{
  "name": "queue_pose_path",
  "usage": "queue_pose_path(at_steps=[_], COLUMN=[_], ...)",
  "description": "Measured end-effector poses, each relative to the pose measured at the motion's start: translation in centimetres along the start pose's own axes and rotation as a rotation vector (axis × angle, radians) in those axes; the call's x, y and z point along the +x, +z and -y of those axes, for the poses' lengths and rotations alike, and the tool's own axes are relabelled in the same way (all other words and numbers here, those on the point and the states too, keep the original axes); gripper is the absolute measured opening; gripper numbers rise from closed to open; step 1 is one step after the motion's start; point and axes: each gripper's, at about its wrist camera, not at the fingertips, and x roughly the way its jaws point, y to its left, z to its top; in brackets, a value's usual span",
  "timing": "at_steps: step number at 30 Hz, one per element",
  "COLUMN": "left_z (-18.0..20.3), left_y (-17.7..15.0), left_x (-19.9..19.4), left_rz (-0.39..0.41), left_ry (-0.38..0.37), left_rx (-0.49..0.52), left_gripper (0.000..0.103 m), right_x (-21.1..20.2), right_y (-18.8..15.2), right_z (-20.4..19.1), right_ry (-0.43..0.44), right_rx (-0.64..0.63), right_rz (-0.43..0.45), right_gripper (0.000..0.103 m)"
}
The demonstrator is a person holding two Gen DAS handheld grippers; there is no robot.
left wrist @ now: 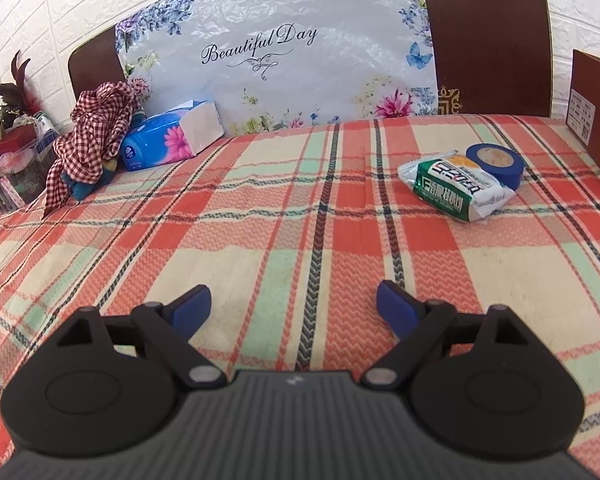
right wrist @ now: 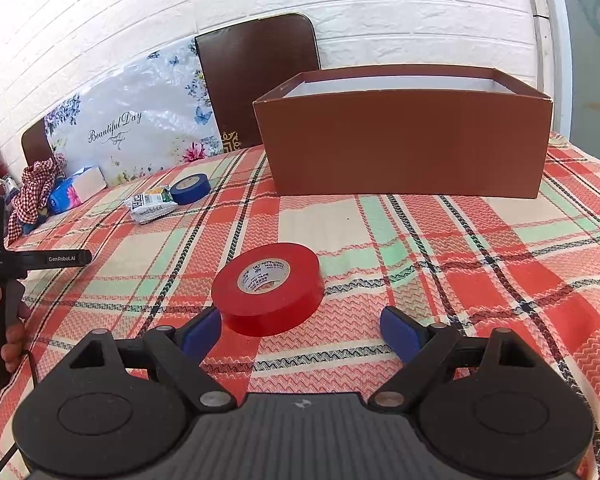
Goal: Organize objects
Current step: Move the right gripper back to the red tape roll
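A red tape roll [right wrist: 269, 288] lies flat on the plaid cloth just ahead of my right gripper [right wrist: 300, 326], which is open and empty, its left fingertip close beside the roll. An open brown box [right wrist: 404, 152] stands behind the roll. A blue tape roll [left wrist: 496, 164] and a green and white snack packet [left wrist: 456, 186] touch each other far right of my left gripper [left wrist: 294, 304], which is open and empty over bare cloth. Both also show in the right wrist view, the roll [right wrist: 190, 188] and the packet [right wrist: 150, 204]. The left gripper body [right wrist: 4, 264] shows at that view's left edge.
A blue tissue pack [left wrist: 172, 140] and a red checked cloth [left wrist: 92, 136] lie at the back left. A floral "Beautiful Day" bag [left wrist: 276, 52] leans on a brown chair back [left wrist: 488, 40]. The brown box corner [left wrist: 596, 112] stands at the right edge. Clutter [left wrist: 12, 160] sits past the table's left edge.
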Motion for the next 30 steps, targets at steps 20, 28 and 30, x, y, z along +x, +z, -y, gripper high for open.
queue_pose_path(at_steps=[20,28,30], left_z=[-1.1,-0.6,-0.4], left_y=[0.0,0.2,0.2], left_x=[1.0,1.1,1.0], left_rz=[-0.04,-0.042,-0.04], left_ry=[-0.02,0.013,0.02], left_rx=[-0.074,-0.046,-0.036], left_gripper=[0.101,0.103,0.103], right_x=[0.4,0.2,0.1], right_y=[-0.3,-0.3,-0.3], right_z=[-0.3,1.2,1.3], right_ry=[0.055,0.126,0.138], right_rx=[-0.034,0.041,0.057], right_rz=[0.008,0.024,0.027], right_gripper=[0.092,0.092,0.092])
